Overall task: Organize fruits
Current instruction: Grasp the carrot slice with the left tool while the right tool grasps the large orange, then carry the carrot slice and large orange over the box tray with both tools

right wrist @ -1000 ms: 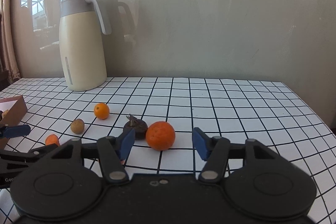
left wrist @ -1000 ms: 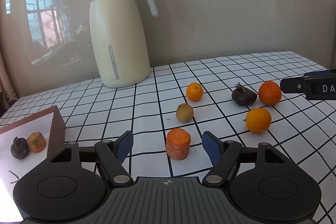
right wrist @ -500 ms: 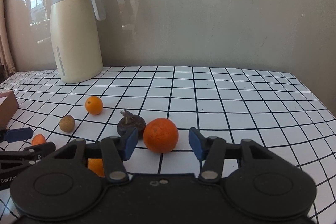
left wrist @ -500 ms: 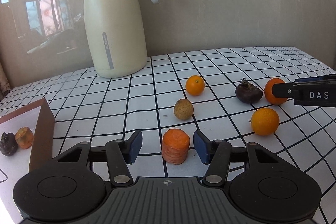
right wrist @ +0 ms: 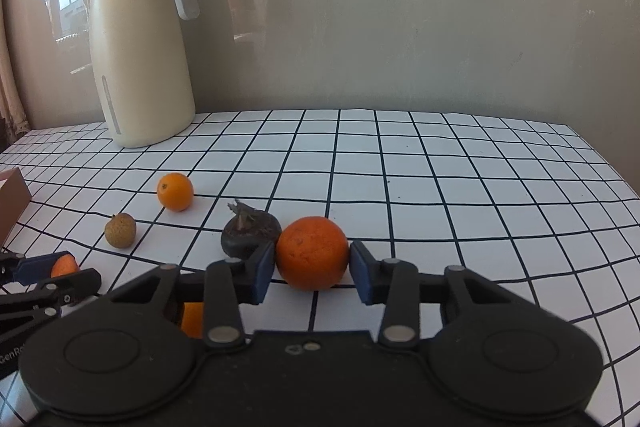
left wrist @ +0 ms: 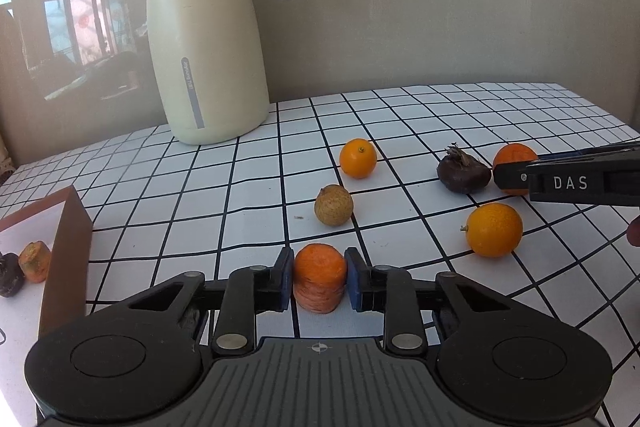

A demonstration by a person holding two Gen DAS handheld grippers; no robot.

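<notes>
- Fruits lie scattered on the checked table point(left wrist: 460, 115), all in front of the cream jug point(left wrist: 208, 39) at its back edge: a big dimpled orange point(right wrist: 312, 253), two smaller smooth oranges point(left wrist: 358, 158) point(left wrist: 494, 230), a dark wrinkled fruit point(left wrist: 463, 171) with a dry tuft, a speckled tan fruit point(left wrist: 333, 205) and a ridged carrot chunk point(left wrist: 319, 277).
- The jug carries a grey strip with small print, too fine to read.
- The brown box point(left wrist: 64, 251), left of the jug, shows its inside only in the left wrist view: another dark fruit point(left wrist: 10, 274) beside an orange chunk point(left wrist: 36, 261).
- The right tool point(right wrist: 312, 269) has its blue pads at both sides of the big orange; whether they touch it I cannot tell. Its arm reads "DAS" in the left wrist view.
- The left tool point(left wrist: 319, 279) is closed on the carrot chunk, pads pressed to both sides.
</notes>
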